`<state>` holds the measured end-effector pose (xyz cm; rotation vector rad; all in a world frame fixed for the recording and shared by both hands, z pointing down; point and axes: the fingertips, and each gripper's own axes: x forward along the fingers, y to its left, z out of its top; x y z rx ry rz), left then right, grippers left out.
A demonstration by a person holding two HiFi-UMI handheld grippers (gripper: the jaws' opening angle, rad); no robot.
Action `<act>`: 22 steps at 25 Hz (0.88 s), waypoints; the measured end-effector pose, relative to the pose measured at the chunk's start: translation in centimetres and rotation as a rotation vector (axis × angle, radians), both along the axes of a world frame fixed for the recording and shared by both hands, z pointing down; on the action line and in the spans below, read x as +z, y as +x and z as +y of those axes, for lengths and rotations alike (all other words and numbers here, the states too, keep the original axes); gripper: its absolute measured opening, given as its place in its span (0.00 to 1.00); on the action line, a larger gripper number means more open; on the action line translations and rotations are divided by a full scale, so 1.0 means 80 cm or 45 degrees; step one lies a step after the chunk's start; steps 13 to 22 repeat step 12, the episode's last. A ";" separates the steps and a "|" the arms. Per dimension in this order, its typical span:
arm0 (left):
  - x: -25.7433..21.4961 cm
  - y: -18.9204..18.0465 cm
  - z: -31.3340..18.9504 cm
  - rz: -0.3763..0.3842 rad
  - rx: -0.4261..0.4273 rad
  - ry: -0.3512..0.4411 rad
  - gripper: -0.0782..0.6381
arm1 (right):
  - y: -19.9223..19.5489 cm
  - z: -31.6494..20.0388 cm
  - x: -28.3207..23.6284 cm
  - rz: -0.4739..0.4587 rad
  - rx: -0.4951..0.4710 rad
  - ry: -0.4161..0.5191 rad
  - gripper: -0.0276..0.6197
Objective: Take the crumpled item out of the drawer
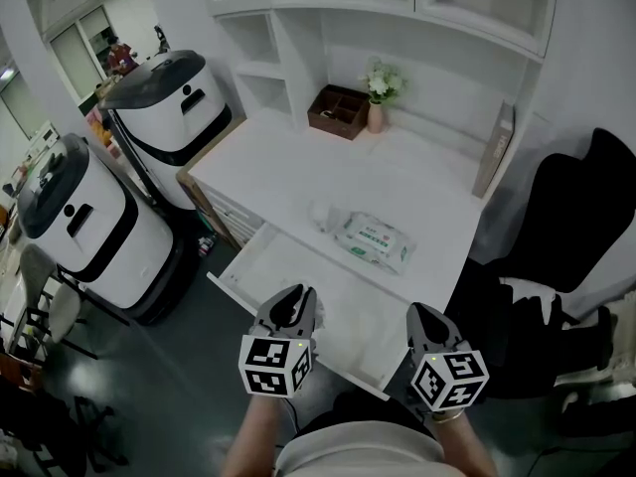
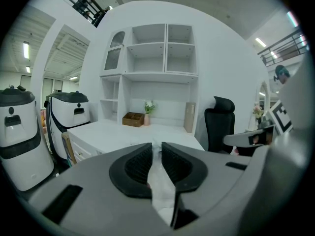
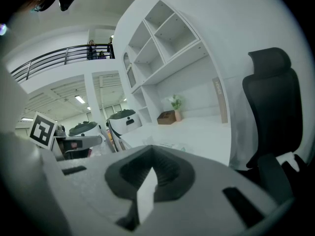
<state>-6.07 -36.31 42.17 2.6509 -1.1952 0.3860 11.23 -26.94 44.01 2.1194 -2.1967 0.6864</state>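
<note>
White crumpled tissue (image 2: 160, 188) clamped in our left claw (image 2: 156, 146), over open drawer (image 1: 260, 261). Right claw (image 3: 151, 151) together, empty. We judge pickup done; carrying clear of drawer remains.

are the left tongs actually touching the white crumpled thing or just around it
Touching. In the left gripper view the left gripper has both tongs pressed against the white crumpled item, no gap either side.
</note>
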 end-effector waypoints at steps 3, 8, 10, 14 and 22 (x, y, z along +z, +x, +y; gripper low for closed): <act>-0.001 0.002 -0.002 0.004 0.002 0.002 0.18 | 0.003 0.001 0.000 0.002 0.007 0.001 0.05; 0.000 0.006 -0.005 0.001 0.010 0.003 0.18 | 0.003 0.000 0.001 0.002 0.009 -0.001 0.05; 0.000 0.008 -0.007 0.000 0.014 0.003 0.18 | 0.003 -0.002 0.001 0.001 0.008 0.000 0.05; 0.001 0.009 -0.009 -0.003 0.019 0.003 0.18 | 0.003 -0.004 0.002 0.000 0.007 -0.001 0.05; 0.001 0.009 -0.009 -0.003 0.019 0.003 0.18 | 0.003 -0.004 0.002 0.000 0.007 -0.001 0.05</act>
